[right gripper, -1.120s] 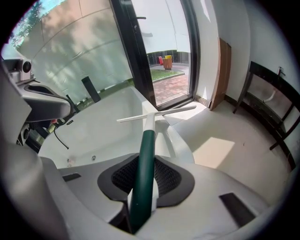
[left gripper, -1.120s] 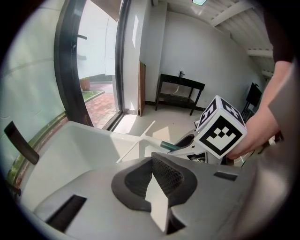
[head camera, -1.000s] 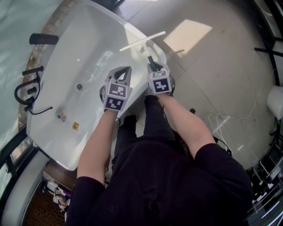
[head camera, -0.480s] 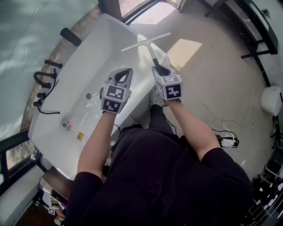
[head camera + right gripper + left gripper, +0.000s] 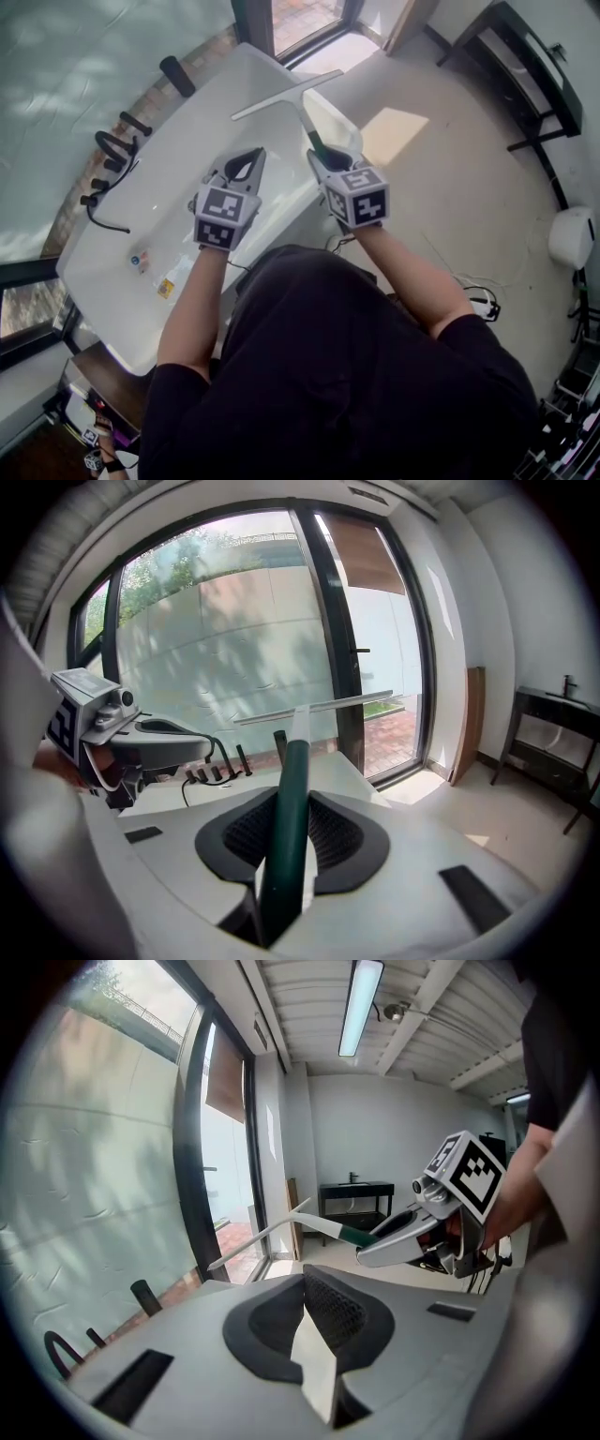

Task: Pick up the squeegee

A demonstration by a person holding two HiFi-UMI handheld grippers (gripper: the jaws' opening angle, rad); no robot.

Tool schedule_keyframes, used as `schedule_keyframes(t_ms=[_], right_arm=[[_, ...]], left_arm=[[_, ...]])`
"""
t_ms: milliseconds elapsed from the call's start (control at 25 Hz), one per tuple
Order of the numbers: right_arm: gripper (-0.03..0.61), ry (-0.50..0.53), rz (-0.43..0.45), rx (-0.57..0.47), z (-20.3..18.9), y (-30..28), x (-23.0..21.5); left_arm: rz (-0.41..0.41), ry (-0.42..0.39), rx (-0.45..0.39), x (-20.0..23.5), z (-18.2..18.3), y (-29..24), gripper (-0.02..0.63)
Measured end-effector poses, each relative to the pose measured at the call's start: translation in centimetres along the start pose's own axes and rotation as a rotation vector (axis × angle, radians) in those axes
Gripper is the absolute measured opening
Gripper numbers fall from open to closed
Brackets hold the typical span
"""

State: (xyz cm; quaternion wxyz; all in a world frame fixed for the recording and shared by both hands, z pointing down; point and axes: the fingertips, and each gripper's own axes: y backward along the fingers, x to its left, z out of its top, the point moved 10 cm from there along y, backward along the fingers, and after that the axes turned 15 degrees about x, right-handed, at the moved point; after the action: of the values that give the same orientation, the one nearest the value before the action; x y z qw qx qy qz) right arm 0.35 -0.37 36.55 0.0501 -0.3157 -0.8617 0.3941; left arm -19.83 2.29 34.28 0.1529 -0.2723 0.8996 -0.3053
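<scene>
squeegee (image 5: 285,829) lifted clear, held by its dark green handle in the right gripper (image 5: 281,869), above the bathtub's near rim.
the handle is clamped between the right jaws, and the thin neck and long pale blade are carried out ahead, touching nothing. it is judged light and stiff, with a smooth handle that could twist in the pads under the blade's leverage, so a hold nearer the neck is thought steadier. the left gripper (image 5: 240,169) is seen closed on nothing, just beside. below is spread the white bathtub (image 5: 178,202), with black taps (image 5: 117,145) at its far side. beyond are seen a window frame (image 5: 253,23) and a dark console table (image 5: 530,75). no obstruction is judged, though the frame could be clipped by the blade tips.
</scene>
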Motion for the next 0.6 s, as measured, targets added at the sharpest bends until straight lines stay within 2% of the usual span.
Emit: schedule_keyframes(t_ms=[320, 600], right_arm=[[0.097, 0.044, 0.047, -0.026, 0.1, 2.4, -1.4], [0.095, 0.057, 0.053, -0.033, 0.1, 2.9, -2.7]], left_arm=[[0.032, 0.005, 0.003, -3.3, 1.4, -0.1, 0.003], [0.037, 0.005, 0.019, -4.4, 2.0, -1.0, 0.002]])
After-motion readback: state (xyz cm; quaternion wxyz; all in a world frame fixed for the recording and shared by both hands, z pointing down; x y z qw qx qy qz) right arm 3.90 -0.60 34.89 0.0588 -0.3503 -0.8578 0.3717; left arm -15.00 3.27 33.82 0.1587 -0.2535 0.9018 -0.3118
